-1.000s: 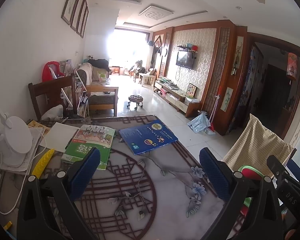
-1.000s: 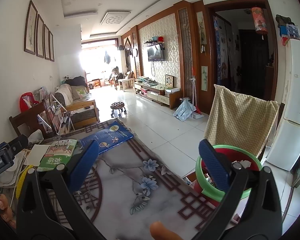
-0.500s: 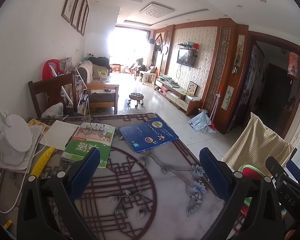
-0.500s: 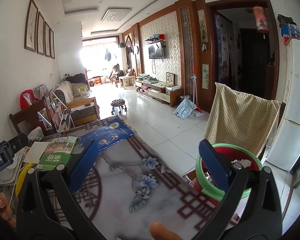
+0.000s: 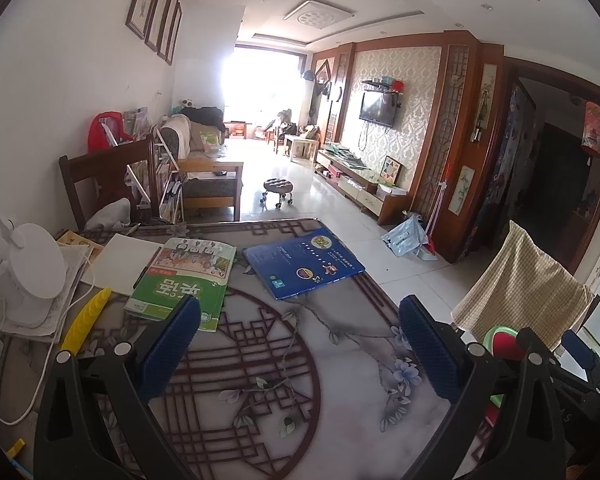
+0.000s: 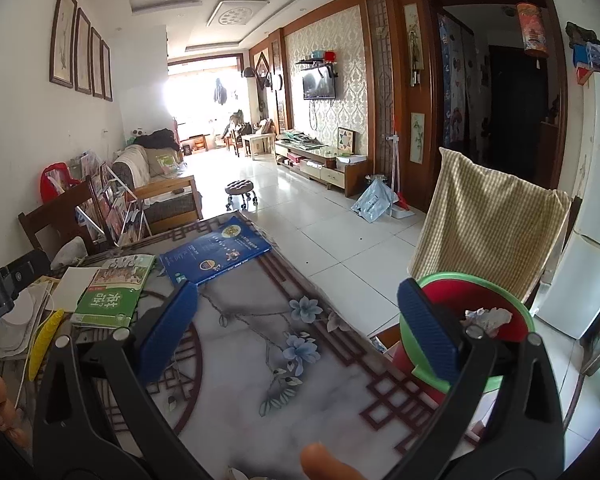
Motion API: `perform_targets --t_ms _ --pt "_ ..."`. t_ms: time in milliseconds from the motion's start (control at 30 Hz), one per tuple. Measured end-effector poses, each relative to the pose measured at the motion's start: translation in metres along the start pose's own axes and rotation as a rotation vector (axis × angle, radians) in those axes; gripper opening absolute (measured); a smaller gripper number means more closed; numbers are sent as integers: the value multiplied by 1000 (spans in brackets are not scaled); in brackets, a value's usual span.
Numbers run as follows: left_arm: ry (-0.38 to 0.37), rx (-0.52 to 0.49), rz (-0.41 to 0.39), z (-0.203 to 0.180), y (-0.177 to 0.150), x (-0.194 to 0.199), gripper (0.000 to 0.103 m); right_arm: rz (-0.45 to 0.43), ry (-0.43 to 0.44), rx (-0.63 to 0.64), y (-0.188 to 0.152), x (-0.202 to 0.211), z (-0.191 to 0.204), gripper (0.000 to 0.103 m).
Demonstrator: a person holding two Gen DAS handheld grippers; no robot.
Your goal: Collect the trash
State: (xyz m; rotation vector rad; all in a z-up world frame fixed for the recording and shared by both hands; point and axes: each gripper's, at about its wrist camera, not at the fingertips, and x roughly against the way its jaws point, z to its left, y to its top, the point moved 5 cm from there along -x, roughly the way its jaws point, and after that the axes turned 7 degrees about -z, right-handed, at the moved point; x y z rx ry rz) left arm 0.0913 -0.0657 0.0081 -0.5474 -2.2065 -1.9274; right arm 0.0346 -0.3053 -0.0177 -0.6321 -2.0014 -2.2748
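— Blue-padded, both of them? 
— Yes: left hand-held gripper and right hand-held gripper gape wide, empty, above the table.
— Trash?
— Crumpled paper (shapeless, no clear axis) inside the bin beside the table.

Crumpled white paper trash lies inside the green-rimmed red bin beside the table.

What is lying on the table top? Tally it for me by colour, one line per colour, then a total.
Green: 1, the green book
Blue: 1, the blue book
Yellow: 1, the yellow tool
White: 3, the white sheet, the white lamp base, the paper stack under it
Total: 6
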Motion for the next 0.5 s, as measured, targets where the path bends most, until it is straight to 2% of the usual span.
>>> perform_targets --t_ms 167,267,400,500 --pt "38 7 19 6 -2 -9 95 57 25 11 -13 -20 3 98" --pt "93 23 37 13 -6 -14 95 105 60 36 -23 -38 10 98" --pt "206 58 111 37 -27 -18 95 186 111 147 -51 -78 25 98" --pt "327 89 184 64 -52 -11 95 284 179 204 -84 -119 36 98"
